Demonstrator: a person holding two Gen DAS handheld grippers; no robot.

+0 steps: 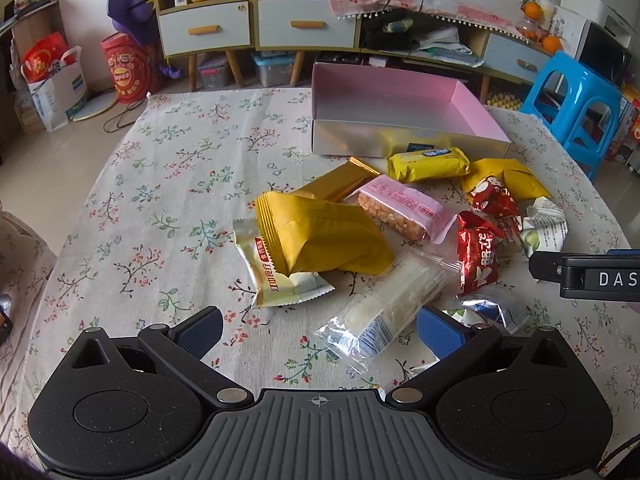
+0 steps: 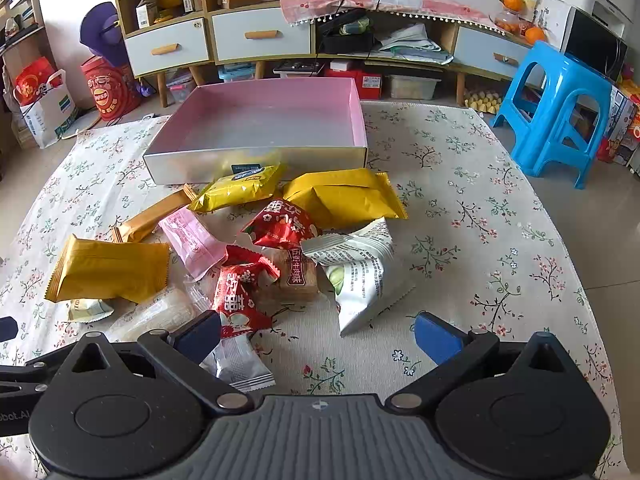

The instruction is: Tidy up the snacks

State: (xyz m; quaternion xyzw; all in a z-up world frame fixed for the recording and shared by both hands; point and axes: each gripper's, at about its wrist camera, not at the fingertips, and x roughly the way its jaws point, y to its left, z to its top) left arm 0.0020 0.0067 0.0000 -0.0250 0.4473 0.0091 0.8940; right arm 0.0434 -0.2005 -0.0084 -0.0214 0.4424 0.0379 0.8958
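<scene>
A heap of snack packets lies on the flowered tablecloth in front of an open, empty box with a pink inside (image 1: 394, 118) (image 2: 272, 120). My left gripper (image 1: 320, 330) is open and empty, low over the cloth; a clear-wrapped white bar (image 1: 390, 304) lies between its fingers, a big yellow packet (image 1: 320, 236) just beyond. My right gripper (image 2: 318, 336) is open and empty in front of a white-green packet (image 2: 360, 276) and a red packet (image 2: 238, 300). Its body shows at the right edge of the left wrist view (image 1: 588, 274).
More packets lie in the heap: small yellow one (image 2: 240, 188), pink one (image 2: 194, 240), gold bar (image 2: 152, 216), another yellow one (image 2: 348, 196). A blue plastic stool (image 2: 560, 108) stands right of the table. Cabinets with drawers (image 2: 260, 36) line the back wall.
</scene>
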